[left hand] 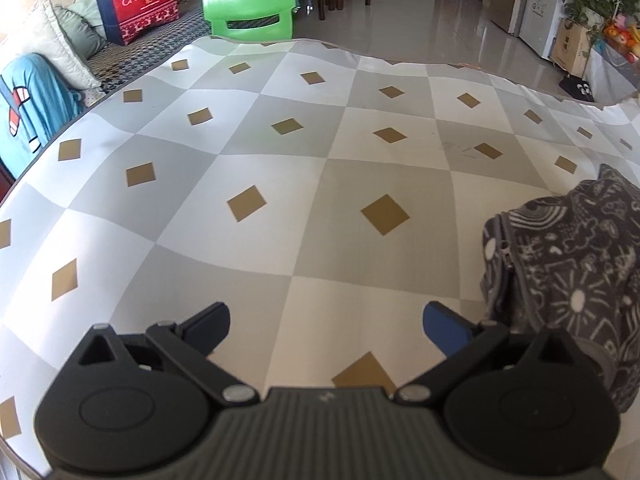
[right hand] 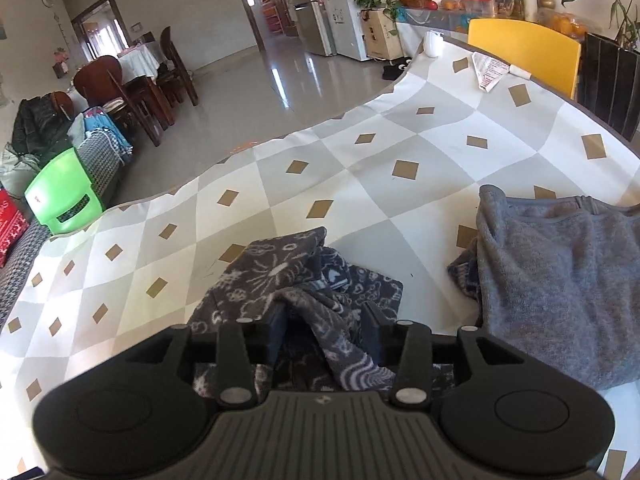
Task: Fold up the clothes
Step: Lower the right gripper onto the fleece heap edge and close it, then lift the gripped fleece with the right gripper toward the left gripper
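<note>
Folding barely begun on the checked tablecloth [right hand: 360,152].

Spread over the whole table, that cloth serves as the landmark. On its right side, a plain grey garment [right hand: 560,280], loosely heaped with its inside showing, not squared, maybe half folded at best. Nearer the middle of the cloth, a dark patterned garment [right hand: 288,272], crumpled, a ridge of it rising between the jaws of the right gripper [right hand: 324,328]; jaws narrow, close on either side of the fold, but no telling whether the pads actually pinch it. Over the bare near part of the cloth, the left gripper [left hand: 326,326], spread wide and empty, the patterned garment just to its right. Judged from this: both garments left to flatten, fold and stack; nothing finished.
</note>
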Motion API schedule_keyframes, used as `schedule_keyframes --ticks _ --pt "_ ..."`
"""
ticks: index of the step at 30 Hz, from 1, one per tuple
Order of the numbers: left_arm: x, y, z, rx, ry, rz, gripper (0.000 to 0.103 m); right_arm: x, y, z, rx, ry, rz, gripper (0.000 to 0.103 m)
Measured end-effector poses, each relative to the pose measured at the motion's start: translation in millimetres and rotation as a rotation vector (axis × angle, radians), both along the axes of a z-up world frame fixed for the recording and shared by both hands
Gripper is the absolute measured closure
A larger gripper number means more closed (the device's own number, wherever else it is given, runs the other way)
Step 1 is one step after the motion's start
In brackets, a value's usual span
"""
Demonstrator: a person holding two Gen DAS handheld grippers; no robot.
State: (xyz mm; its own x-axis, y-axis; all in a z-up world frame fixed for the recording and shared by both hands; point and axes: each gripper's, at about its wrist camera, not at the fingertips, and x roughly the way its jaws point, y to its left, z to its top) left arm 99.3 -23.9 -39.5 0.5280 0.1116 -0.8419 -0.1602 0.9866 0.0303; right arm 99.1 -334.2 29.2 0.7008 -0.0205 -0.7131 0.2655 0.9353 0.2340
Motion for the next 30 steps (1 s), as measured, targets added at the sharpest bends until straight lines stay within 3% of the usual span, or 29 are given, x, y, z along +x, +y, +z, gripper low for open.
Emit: schedule_keyframes --ticks 7,10,14,17,24,30 --pt "0.8 -51.9 2.6 -0.039 -0.056 -0.176 0.000 -10.4 -2.4 6.5 -0.041 -0.044 0.055 0.050" --pt "-3.4 -83.5 6.5 -0.064 -0.089 -0.302 0.000 -5.9 -13.4 -1.6 0.027 0.007 0.047 0.049" --pt "-11.5 -124.1 3.8 0.023 -0.114 -0.424 0.000 0.6 -29.6 -22.1 0.145 0.104 0.045 0.049" --pt "-13.6 -143.5 -1.7 0.071 -0.123 -0.452 0.000 2.3 -35.2 -31.6 0.192 0.138 0.038 0.049" --pt "-18.4 -141.2 15.5 -0.003 -0.163 -0.459 0.000 12.2 -29.0 -43.6 0.113 0.161 0.031 0.049" --pt "-12.1 -145.8 -12.8 0.034 -0.064 -0.482 0.000 26.0 -18.0 -73.6 0.058 0.243 0.055 0.048"
